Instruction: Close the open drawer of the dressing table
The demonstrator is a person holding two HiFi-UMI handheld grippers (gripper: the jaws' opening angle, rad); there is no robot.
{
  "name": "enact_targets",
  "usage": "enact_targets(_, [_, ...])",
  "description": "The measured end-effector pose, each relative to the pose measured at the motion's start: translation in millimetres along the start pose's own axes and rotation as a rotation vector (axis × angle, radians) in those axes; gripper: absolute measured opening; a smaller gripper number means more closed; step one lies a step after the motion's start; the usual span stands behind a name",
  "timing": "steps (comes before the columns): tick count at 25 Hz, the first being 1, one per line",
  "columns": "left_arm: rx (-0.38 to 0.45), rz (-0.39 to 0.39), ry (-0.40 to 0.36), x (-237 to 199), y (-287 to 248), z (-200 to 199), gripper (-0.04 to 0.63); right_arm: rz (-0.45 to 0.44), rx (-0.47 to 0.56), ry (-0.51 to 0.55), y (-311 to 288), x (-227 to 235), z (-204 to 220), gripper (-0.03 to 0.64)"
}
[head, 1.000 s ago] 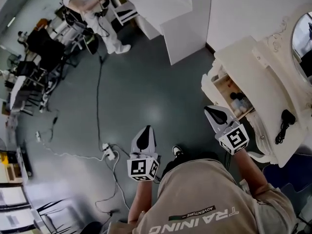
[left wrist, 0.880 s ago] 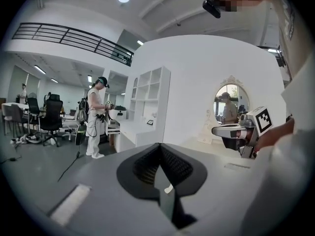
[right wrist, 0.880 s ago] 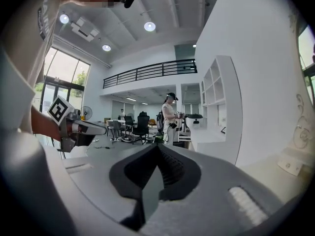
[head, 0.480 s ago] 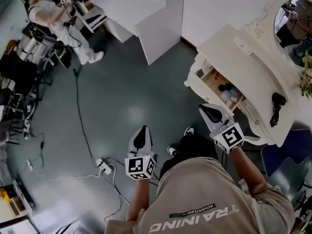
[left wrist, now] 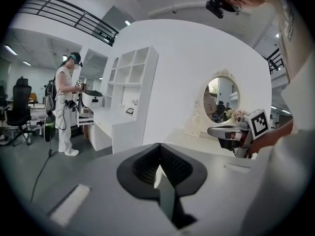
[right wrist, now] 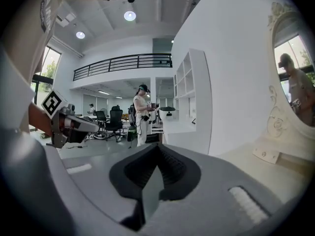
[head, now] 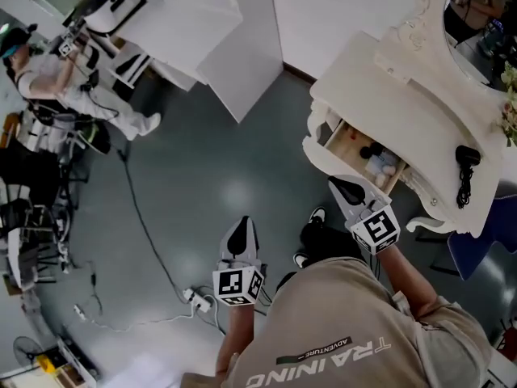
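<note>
Seen from above, the person has stepped closer, so the clenched, empty right tool now hovers just beside the open drawer jutting from the white desk, seemingly ready to push; the left tool, likewise clenched, hangs apart.

Site is reading as an open-plan lab/office hall dressed w/ home furniture, not a real home. Mezzanine railing is running under a high ceiling w/ round lights; office chairs are standing in bkgd. Cable + power strip are lying on grey floor. 2nd person w/ headgear is standing by white shelf unit; dressing table is standing against a bare wall
</note>
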State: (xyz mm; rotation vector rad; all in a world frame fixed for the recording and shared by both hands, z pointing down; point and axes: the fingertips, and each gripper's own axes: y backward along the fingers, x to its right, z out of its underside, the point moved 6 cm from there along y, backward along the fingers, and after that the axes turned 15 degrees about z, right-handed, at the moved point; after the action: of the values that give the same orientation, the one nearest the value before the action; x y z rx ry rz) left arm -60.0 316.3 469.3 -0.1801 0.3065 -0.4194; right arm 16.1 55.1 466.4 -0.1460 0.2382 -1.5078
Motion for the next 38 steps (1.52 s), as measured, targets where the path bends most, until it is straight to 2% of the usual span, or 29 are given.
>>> enact_targets(4, [-0.029, 0.065, -0.038, -16.7, -62.0, -17.3, 0.018, 0.035, 0.014, -0.008, -29.9, 30.0, -4.6, 0.002])
enact_targets(7, [-0.012, 0.113, -0.058, -17.8, -104.2, -39.4, 0.018, 0.058, 0.013, -0.005, -43.4, 53.4, -11.4, 0.003])
enact_targets(10, [0.004, 0.162, -0.052, -14.4, -139.0, -54.4, 0.018, 0.096, -0.001, -0.007, -51.2, 77.3, -11.5, 0.002])
enact_targets(14, [-0.026, 0.220, -0.028, -10.5, -177.8, -66.3, 0.018, 0.160, -0.003, -0.025, -60.5, 104.2, -12.1, 0.003])
enact_targets(22, [-0.095, 0.383, -0.089, -4.1, -230.5, -78.3, 0.018, 0.314, -0.035, -0.149, -46.5, 132.4, -12.8, 0.002])
enact_targets(27, [-0.103, 0.525, -0.108, -9.5, -270.2, -76.8, 0.018, 0.472, -0.050, -0.168, -37.6, 143.6, -16.4, 0.002])
enact_targets(32, [-0.105, 0.682, -0.156, -15.5, -312.2, -99.7, 0.018, 0.670, -0.063, -0.193, -27.5, 143.9, -29.6, 0.002])
enact_targets(38, [-0.107, 0.832, -0.198, -16.3, -351.7, -112.2, 0.018, 0.829, -0.079, -0.219, -18.6, 141.4, -36.7, 0.002])
